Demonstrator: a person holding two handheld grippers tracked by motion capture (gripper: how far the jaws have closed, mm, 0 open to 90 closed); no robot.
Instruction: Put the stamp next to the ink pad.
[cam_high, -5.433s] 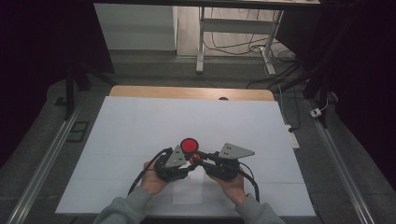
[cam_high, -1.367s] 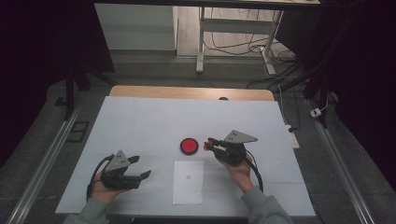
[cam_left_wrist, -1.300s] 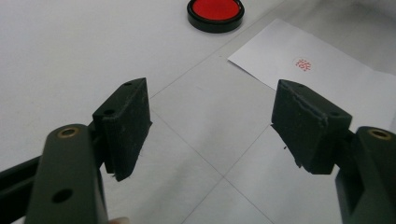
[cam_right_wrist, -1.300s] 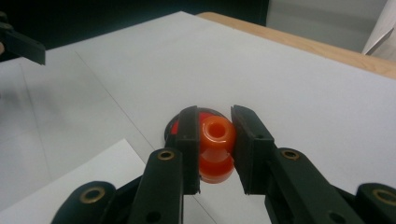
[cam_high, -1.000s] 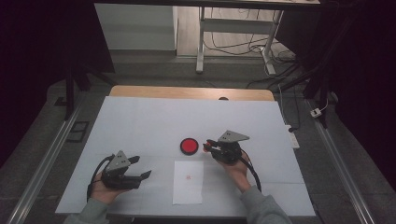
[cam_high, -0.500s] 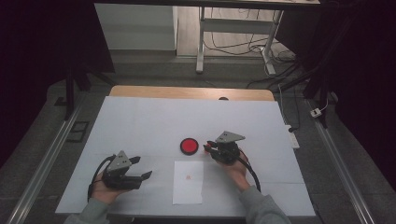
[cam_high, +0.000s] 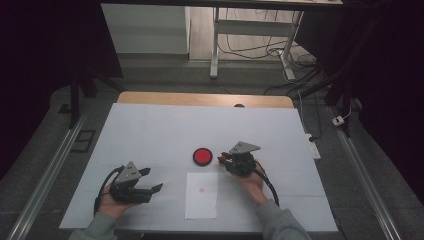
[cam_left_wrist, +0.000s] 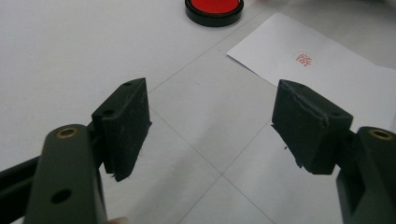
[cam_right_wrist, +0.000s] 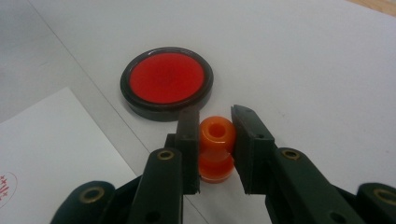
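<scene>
Since five seconds ago my left gripper (cam_high: 150, 185) has pulled to 7 o'clock, jaws open, empty | right gripper (cam_right_wrist: 215, 135) clamps orange stamp (cam_right_wrist: 215, 148) at 3 o'clock of red ink pad (cam_high: 202, 156) | paper (cam_high: 202, 195) already stamped | next, I judge: set stamp down.

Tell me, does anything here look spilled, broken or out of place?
Nothing stands out. The red ink pad sits open on the table, the paper lies flat with one red stamp mark, and the right gripper holds an orange stamp.
</scene>
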